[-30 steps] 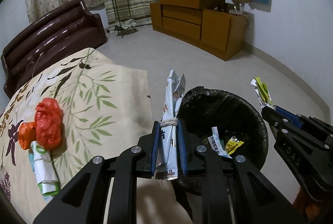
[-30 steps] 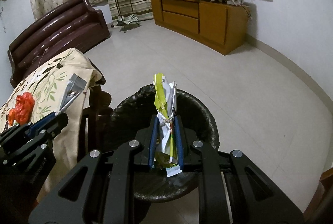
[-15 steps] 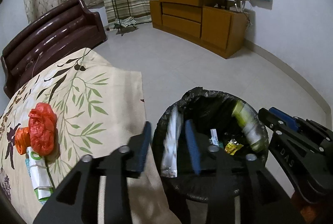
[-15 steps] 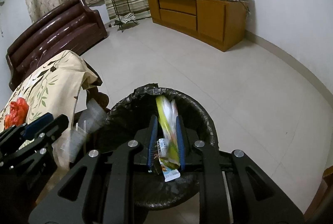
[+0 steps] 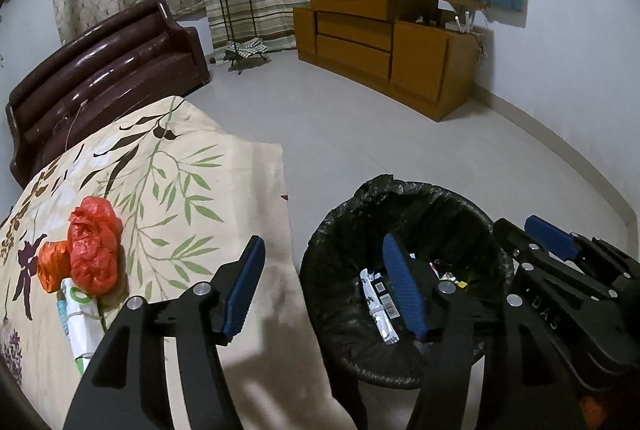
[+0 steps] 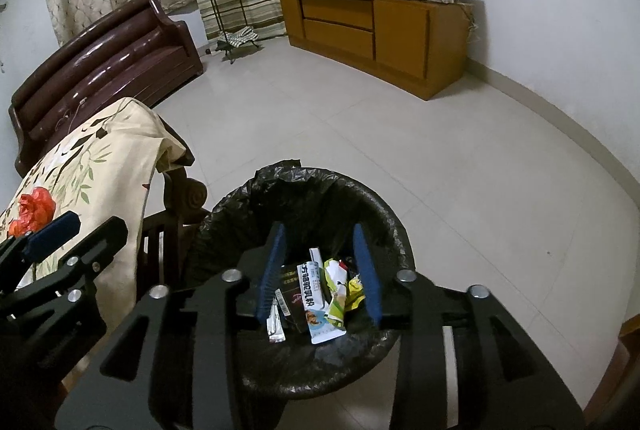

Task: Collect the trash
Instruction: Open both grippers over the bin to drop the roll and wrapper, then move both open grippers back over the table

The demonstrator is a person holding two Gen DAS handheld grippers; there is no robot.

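While both tools hung over the black-lined trash bin (image 6: 390, 226), the left gripper (image 5: 324, 286) had its jaws spreading apart with nothing between the blue pads, one finger over the leaf-printed cloth (image 5: 180, 182) and the other over the bin's mouth. The right gripper (image 6: 320, 270) was likewise opening, released and empty; through the gap between its fingers the dropped wrappers (image 6: 320, 294) lay at the bottom of the bin, touching neither pad. In the left wrist view a white barcoded wrapper (image 5: 378, 300) rested in the bin just beside the inner finger, and the right gripper (image 5: 560, 270) appeared at the far rim of the bin. Uncollected trash lay on the cloth, well apart from the bin: a crumpled orange plastic bag (image 5: 94, 244), a smaller orange wad (image 5: 52, 266) touching it, and a white-and-green carton (image 5: 78, 322) partly tucked beneath them. The cloth draped a dark wooden piece of furniture (image 6: 180, 198) standing just beside the bin. Farther off stood a brown sofa (image 6: 108, 50), a metal plant stand (image 6: 224, 14) and a wooden cabinet (image 6: 376, 30), across a bare tiled floor (image 6: 400, 134).
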